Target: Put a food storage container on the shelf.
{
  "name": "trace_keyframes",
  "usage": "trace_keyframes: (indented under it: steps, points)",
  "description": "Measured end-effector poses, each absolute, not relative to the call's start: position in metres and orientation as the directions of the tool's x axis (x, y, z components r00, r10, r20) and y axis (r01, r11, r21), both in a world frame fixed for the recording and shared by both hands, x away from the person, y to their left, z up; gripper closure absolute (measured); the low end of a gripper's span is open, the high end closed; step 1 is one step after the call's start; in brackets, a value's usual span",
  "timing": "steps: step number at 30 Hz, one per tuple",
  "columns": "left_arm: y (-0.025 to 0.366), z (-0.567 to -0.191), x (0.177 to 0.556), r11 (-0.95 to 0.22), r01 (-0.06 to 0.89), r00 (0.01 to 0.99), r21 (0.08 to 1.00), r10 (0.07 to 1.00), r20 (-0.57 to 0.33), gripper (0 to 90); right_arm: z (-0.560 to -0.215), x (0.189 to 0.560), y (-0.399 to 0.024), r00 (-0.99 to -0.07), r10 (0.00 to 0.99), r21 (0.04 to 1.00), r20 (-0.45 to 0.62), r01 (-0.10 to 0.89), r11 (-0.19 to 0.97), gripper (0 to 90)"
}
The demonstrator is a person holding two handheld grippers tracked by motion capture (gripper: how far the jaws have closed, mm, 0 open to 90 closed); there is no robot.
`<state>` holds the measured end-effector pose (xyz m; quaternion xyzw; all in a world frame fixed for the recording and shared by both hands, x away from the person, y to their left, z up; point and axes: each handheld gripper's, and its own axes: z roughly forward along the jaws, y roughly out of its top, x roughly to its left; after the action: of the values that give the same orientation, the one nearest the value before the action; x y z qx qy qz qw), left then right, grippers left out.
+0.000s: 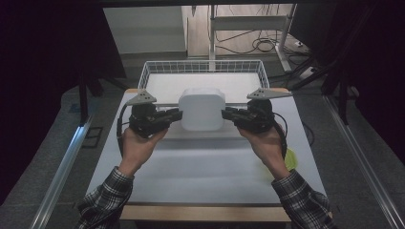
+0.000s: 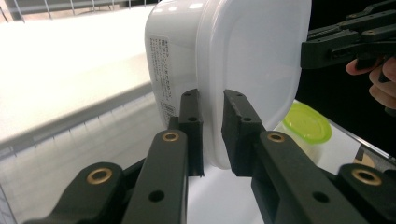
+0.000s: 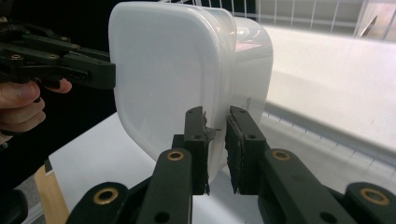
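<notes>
White lidded container (image 1: 201, 109): rounded-square plastic tub, translucent lid, printed label on 1 side wall. Judged light and probably empty, walls stiff enough to hold shape, surface smooth and likely slippery. Lid rim was the sensible hold: a thin lip the pads could pinch from opposite sides.

Container hung clear of the table, tipped on edge so its lid faced the person, suspended between the 2 claws. Left gripper (image 1: 177, 114) was clamped on the rim at the container's left edge; in the left gripper view its pads (image 2: 191, 122) pressed either side of the lip. Right gripper (image 1: 225, 114) was likewise closed on the rim at the opposite edge, pads (image 3: 239, 140) pinching it.

Beyond the claws: white wire basket (image 1: 157, 66) just behind the container. Green-lidded tub (image 2: 306, 127) sat on the table (image 1: 205, 167) near the right forearm.

Risk judged: thin-lip grips could slip if the 2 hands drifted apart.
</notes>
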<state>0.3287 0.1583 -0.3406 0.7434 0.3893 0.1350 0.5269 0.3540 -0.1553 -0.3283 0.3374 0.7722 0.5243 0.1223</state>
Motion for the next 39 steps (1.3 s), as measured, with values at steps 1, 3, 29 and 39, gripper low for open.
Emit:
trace_keyframes:
  steps: [1,3,29,39]
  points:
    - [0.159,-0.338,0.331,-0.139,0.436,0.661,0.889,0.72,-0.211,79.2,-0.326,0.356,-0.155,-0.742,0.649,0.893,0.167,0.393,0.219,79.3]
    - [0.16,-0.335,0.336,-0.134,0.436,0.662,0.89,0.717,-0.216,79.2,-0.321,0.361,-0.155,-0.741,0.649,0.896,0.171,0.391,0.211,79.3]
    - [0.162,-0.316,0.398,-0.086,0.474,0.634,0.876,0.724,-0.272,78.6,-0.298,0.422,-0.146,-0.686,0.698,0.885,0.207,0.435,0.165,77.9]
    - [0.161,-0.32,0.407,-0.06,0.462,0.629,0.885,0.726,-0.279,74.6,-0.301,0.432,-0.142,-0.672,0.711,0.878,0.209,0.449,0.165,74.2]
